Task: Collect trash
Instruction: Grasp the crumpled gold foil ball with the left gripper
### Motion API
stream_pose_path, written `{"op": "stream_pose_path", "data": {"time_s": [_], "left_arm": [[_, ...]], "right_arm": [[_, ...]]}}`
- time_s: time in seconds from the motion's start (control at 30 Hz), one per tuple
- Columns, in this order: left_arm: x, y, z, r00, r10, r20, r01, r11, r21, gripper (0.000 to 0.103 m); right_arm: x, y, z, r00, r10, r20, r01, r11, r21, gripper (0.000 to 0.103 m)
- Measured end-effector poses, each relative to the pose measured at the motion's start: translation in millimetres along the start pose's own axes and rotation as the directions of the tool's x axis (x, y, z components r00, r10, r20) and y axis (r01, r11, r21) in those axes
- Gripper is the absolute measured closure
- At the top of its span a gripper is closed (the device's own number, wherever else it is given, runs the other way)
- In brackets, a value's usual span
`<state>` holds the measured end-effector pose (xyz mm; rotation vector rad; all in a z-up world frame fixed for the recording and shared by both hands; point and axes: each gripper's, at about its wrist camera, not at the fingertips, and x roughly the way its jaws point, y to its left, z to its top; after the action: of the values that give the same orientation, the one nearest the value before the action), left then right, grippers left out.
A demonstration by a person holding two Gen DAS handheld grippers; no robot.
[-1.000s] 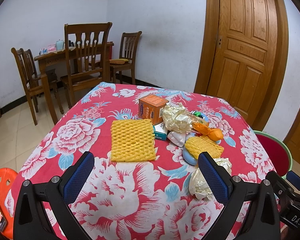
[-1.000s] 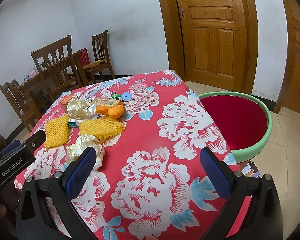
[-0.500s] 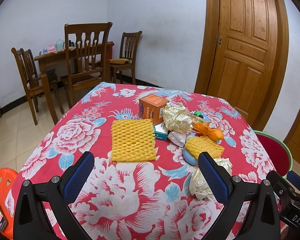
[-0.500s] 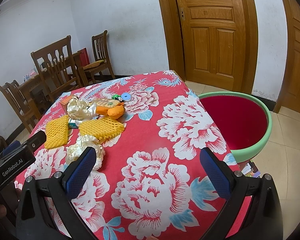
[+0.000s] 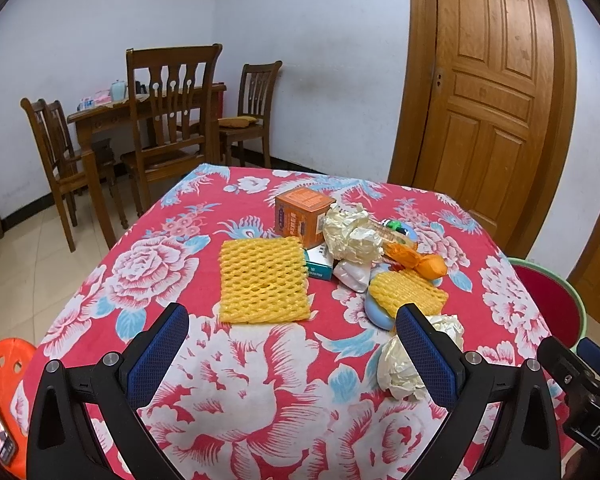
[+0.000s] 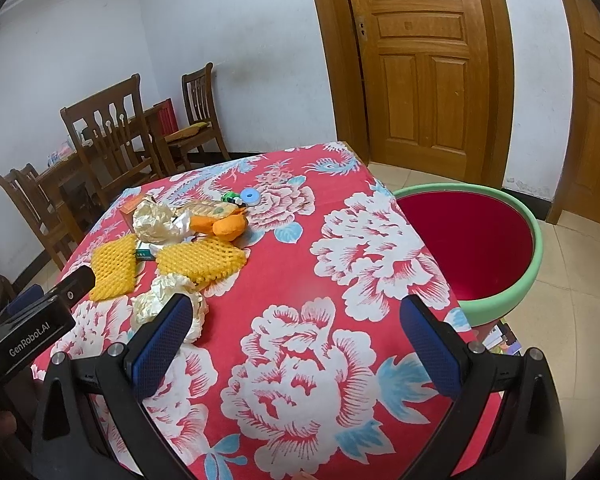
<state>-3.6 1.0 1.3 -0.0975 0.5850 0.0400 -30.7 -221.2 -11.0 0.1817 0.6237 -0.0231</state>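
Currently my left gripper (image 5: 292,344) released, jaws wide, nothing between, hovering over near edge of floral tablecloth (image 5: 260,400). My right gripper (image 6: 296,336) likewise released, empty, over cloth. Crumpled cream paper wad (image 5: 404,360) just beside left gripper's right finger. Beyond: flat yellow foam fruit net (image 5: 262,280), second foam net (image 5: 408,292) on blue dish. Farther: orange wrapper (image 5: 420,262), orange carton (image 5: 302,212). Red basin with green rim (image 6: 476,248) beside table's right edge.

Table (image 5: 188,420) under red floral cloth: yellow foam net (image 5: 262,280), orange box (image 5: 302,212), crumpled paper (image 5: 400,364), orange wrapper (image 5: 418,260).
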Motion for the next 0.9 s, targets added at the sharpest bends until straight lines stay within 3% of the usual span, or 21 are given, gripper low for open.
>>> {"op": "stream_pose_path", "data": {"time_s": [0.23,0.63,0.73,0.9], "left_arm": [[4,-5,-1,1.0,-0.009,-0.02,0.009,1.0,0.015,0.0],[22,-37,-11,0.989,-0.105,-0.108,0.114,0.99,0.084,0.001],[27,-47,-14,0.979,-0.148,-0.138,0.163,0.981,0.103,0.008],[41,-59,-21,0.95,-0.226,-0.217,0.253,0.962,0.107,0.032]], "right_arm": [[-4,-12,8,1.0,-0.013,0.006,0.013,1.0,0.006,0.001],[2,-37,10,0.999,-0.041,-0.001,0.041,0.998,0.051,0.001],[4,-40,9,0.999,-0.041,-0.007,0.042,0.997,0.058,0.001],[7,-47,9,0.999,-0.042,-0.014,0.043,0.997,0.068,0.001]]}}
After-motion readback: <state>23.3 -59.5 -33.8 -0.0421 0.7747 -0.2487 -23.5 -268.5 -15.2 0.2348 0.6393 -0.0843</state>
